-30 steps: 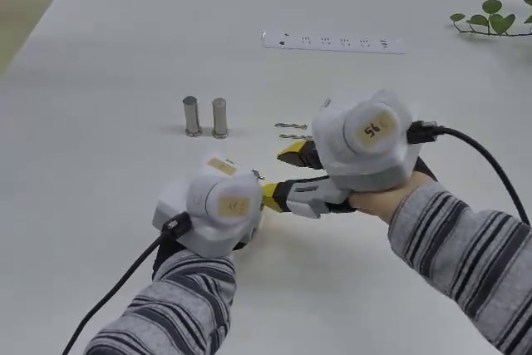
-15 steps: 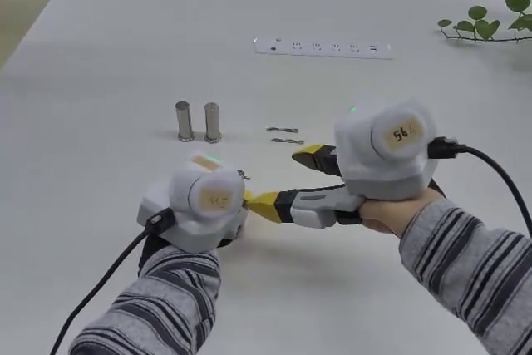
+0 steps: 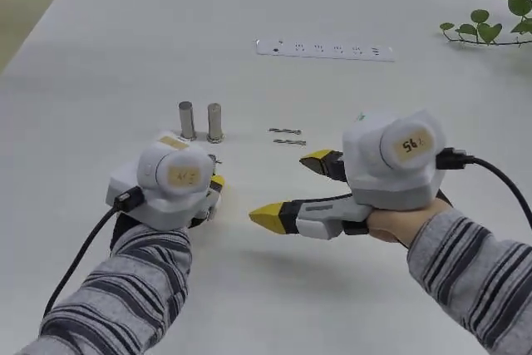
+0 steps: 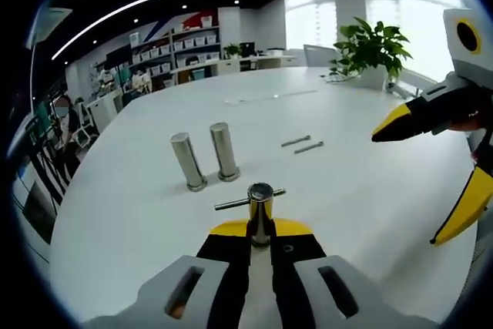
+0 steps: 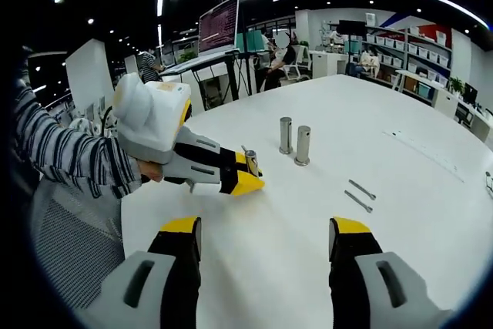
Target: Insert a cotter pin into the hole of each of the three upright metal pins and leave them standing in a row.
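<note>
The white table (image 3: 125, 39) carries everything. A plant (image 3: 490, 22) and a power strip (image 3: 324, 49) sit at its far side, well apart from the work.

The right gripper (image 3: 288, 187) hangs over the near middle of the table with its jaws spread wide and nothing between them. By the look of it, it is free to fetch the next part. Its tips point toward the left gripper (image 3: 214, 184), which sits low on the table and is clamped on a metal pin (image 4: 260, 209).

The left gripper view shows this pin upright between the yellow tips. A cotter pin (image 4: 231, 204) passes crosswise through the hole near its top, so one of the three looks done. The firm pinch probably keeps it vertical so it can be set down standing.

Just beyond it, two bare pins (image 4: 189, 161) (image 4: 223, 152) stand side by side, almost touching. They form the start of the row, and the held pin is near their line. To their right, two loose cotter pins (image 3: 284, 130) (image 3: 289, 141) lie flat and parallel. They are close at hand, one for each bare pin.
</note>
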Available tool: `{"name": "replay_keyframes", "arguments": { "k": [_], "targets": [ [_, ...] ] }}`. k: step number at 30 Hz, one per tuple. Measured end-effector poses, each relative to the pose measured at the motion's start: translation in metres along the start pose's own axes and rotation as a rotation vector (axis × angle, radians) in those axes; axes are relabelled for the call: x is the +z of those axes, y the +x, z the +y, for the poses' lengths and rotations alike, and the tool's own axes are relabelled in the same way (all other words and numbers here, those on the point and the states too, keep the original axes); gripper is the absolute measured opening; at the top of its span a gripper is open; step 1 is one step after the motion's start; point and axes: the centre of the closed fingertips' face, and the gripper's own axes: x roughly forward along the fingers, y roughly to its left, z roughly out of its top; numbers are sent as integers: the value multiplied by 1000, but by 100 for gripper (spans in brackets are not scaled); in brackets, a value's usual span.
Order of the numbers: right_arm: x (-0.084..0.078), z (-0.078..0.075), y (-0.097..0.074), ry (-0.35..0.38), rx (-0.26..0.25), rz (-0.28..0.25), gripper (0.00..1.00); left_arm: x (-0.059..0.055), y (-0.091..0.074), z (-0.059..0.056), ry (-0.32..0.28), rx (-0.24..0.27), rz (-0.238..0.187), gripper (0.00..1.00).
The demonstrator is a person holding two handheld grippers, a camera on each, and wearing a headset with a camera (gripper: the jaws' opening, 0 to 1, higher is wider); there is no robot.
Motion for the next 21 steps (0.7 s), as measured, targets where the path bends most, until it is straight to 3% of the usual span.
{"name": "replay_keyframes", "arguments": {
  "k": [7,21],
  "targets": [
    [-1,-1,0,1,0,-4,65,3,1,21,1,29,0,5],
    [-7,-5,-2,27,-9,6,63,-5,0,35,-20,42,24,5]
  ]
}}
